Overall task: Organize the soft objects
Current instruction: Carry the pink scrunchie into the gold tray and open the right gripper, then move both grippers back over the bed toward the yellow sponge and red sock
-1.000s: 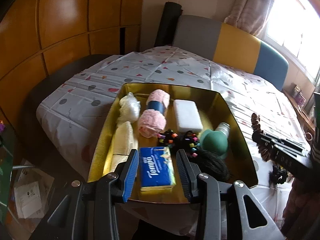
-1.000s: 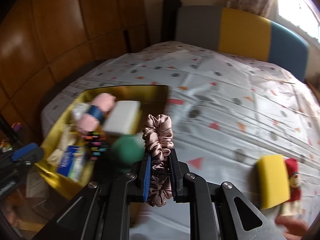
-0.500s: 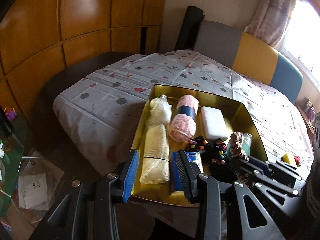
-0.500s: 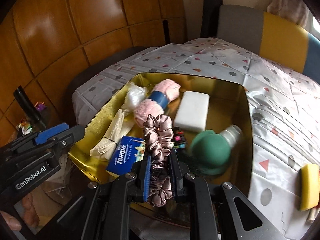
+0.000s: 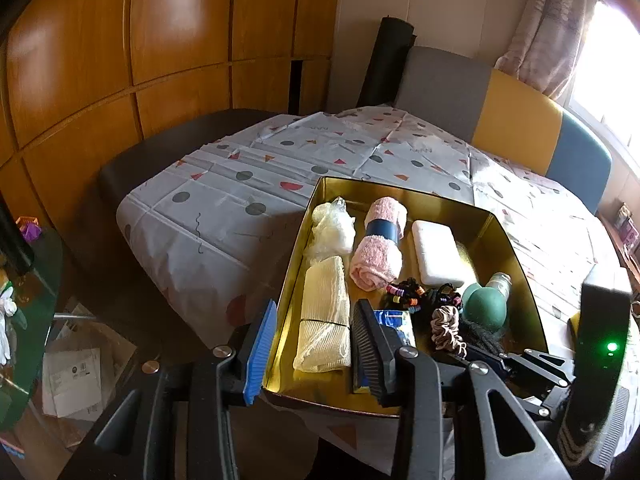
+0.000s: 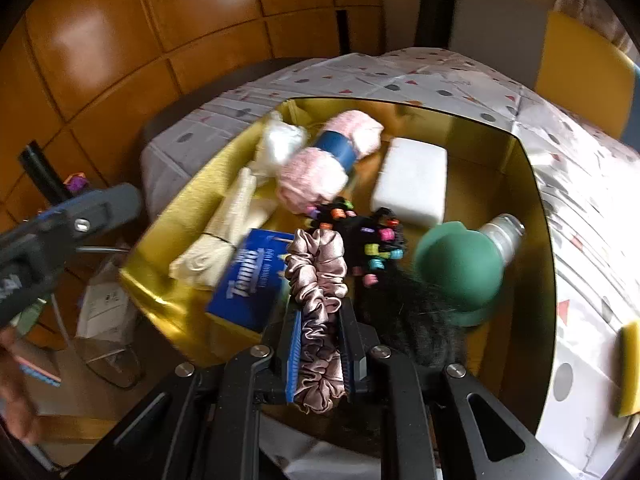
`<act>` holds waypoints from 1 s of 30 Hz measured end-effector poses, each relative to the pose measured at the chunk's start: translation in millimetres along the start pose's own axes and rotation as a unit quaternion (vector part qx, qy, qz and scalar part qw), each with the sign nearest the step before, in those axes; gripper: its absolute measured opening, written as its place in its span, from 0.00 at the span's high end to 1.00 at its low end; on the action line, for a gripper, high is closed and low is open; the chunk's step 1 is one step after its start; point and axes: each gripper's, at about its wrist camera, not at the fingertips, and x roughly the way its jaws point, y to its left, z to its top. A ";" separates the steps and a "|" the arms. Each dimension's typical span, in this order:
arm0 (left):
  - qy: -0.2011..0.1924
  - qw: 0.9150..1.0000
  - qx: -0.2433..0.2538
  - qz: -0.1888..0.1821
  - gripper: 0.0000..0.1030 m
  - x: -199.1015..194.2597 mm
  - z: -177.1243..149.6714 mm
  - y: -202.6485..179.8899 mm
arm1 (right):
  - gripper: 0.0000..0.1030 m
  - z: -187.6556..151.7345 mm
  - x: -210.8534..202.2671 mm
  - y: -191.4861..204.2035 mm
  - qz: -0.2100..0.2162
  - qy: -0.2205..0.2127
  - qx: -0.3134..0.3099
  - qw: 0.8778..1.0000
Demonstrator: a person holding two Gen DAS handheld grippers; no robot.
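Note:
A gold tray (image 5: pixel 400 190) on the table holds a pink towel roll (image 5: pixel 380 248), a white sponge (image 5: pixel 436 252), a cream cloth (image 5: pixel 324 320), a blue tissue pack (image 6: pixel 248 276), beaded hair ties (image 6: pixel 360 236), a green item (image 6: pixel 460 268) and a black fuzzy piece (image 6: pixel 416 320). My right gripper (image 6: pixel 320 310) is shut on a pink satin scrunchie (image 6: pixel 316 272), low over the tray's near side between the tissue pack and the hair ties. My left gripper (image 5: pixel 315 308) stands open across the tray's near-left wall, gripping nothing.
A yellow sponge (image 6: pixel 630 368) lies on the patterned tablecloth (image 5: pixel 240 200) right of the tray. A grey, yellow and blue chair back (image 5: pixel 500 120) stands behind the table. Wooden wall panels fill the left. A glass side table (image 5: pixel 40 280) and papers sit low left.
The right gripper carried the scrunchie leftward and down, from over the tablecloth to over the tray. The left gripper slid left, so the tissue pack no longer lies between its fingers.

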 end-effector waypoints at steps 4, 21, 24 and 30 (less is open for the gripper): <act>-0.001 1.000 0.004 0.001 0.57 -1.1 0.0 -1.4 | 0.75 -1.5 3.5 -8.5 -0.012 0.006 0.012 1.000; -0.001 1.000 0.031 -0.004 0.55 -4.3 -4.7 -18.8 | 0.59 -3.2 -23.3 -19.9 -0.019 -0.036 0.028 0.999; 0.001 0.999 0.035 -0.005 0.55 -4.3 -6.2 -21.7 | 0.57 -2.2 -27.1 -25.6 -0.022 -0.042 0.036 0.998; -0.004 0.999 0.045 -0.006 0.55 -6.6 -5.9 -28.1 | 0.50 -1.3 -38.5 -37.9 -0.039 -0.059 0.048 0.996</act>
